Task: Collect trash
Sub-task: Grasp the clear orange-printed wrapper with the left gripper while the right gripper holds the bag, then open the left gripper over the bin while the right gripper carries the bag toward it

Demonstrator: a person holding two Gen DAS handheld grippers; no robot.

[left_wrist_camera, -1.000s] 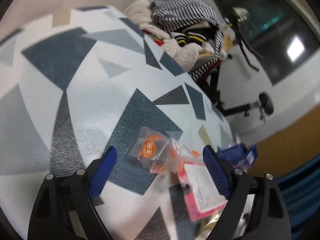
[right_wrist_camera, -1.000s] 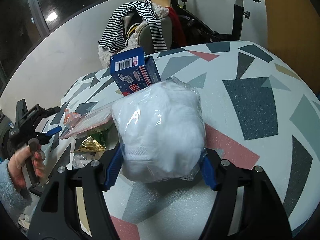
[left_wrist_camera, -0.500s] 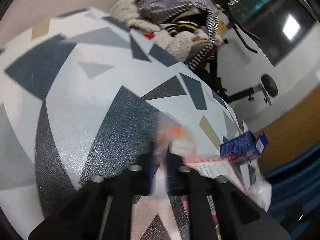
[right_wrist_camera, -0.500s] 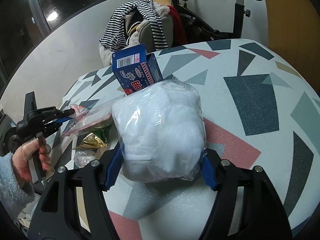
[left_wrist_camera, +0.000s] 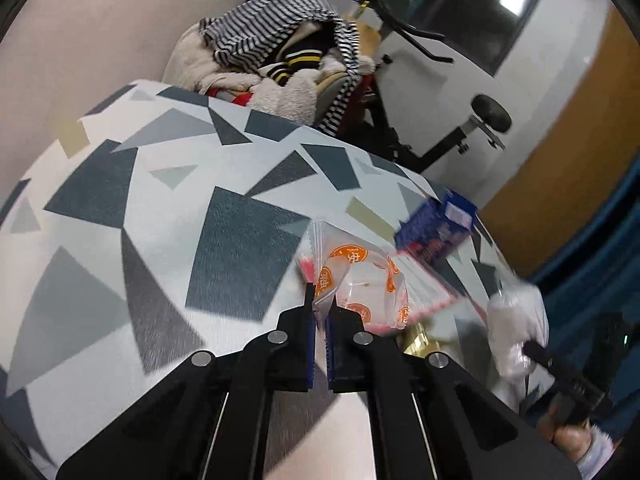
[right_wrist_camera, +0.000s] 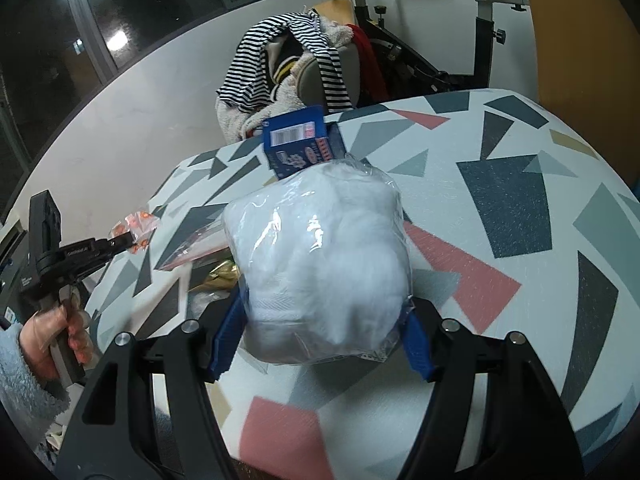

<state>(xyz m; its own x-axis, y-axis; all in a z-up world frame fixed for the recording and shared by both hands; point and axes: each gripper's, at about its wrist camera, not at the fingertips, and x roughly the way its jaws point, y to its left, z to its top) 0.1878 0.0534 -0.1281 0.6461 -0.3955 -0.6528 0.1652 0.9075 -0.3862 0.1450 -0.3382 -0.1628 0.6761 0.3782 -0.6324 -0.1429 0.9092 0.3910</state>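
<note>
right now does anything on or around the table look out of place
Yes: a heap of clothes, striped top uppermost, is dumped over the chair behind the table. On the table itself only scattered trash remains, including a blue box lying tilted.

One blue box [right_wrist_camera: 299, 141], three plastic bags, one gold wrapper [right_wrist_camera: 218, 276], two claws.

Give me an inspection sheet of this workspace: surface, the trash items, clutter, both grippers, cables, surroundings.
Surface: table with grey, pink and tan triangle pattern.
Job's things: clear orange-printed plastic wrapper; clear bag of white fluffy stuffing; blue cardboard box; flat pink-edged packet; gold foil scrap.
Clutter: nothing seen.
Grippers: left hand-held gripper shut on the wrapper; right hand-held gripper clamps the stuffing bag.
Cables: nothing seen.
Surroundings: chair piled with striped clothes; exercise bike; dark windows.
</note>
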